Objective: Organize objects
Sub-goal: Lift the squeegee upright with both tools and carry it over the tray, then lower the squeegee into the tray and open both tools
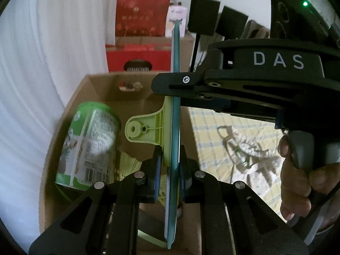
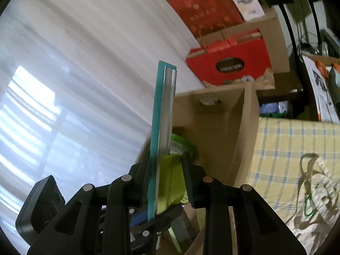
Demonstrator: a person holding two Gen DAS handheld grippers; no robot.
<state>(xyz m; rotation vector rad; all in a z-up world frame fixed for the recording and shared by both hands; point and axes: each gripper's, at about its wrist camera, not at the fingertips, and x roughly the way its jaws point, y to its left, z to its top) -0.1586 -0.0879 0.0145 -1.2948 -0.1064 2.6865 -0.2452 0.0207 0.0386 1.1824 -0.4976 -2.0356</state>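
White curtain fills the nine o'clock side of my left wrist view, with red gift bags (image 1: 142, 14) stacked at twelve o'clock. My left claw (image 1: 171, 170) is pinched nearly closed on a thin teal board (image 1: 175, 127) standing edge-on, and a lime-green plastic bracket (image 1: 148, 128) sits against the board's nine o'clock face. Below it lies an open cardboard box (image 1: 70, 110) holding a green can (image 1: 89, 144) at nine o'clock. At three o'clock I see the other handle in a person's hand (image 1: 297, 182), above a yellow checked bed sheet (image 1: 214, 131).

From the right wrist view, curtain again covers nine o'clock. My right claw (image 2: 164, 182) is closed on the same board (image 2: 156, 148) and the green bracket (image 2: 172, 180) together; a silver strip (image 2: 167, 114) runs along the board. The box (image 2: 246, 131) stands at two o'clock, the sheet (image 2: 293, 148) at four.
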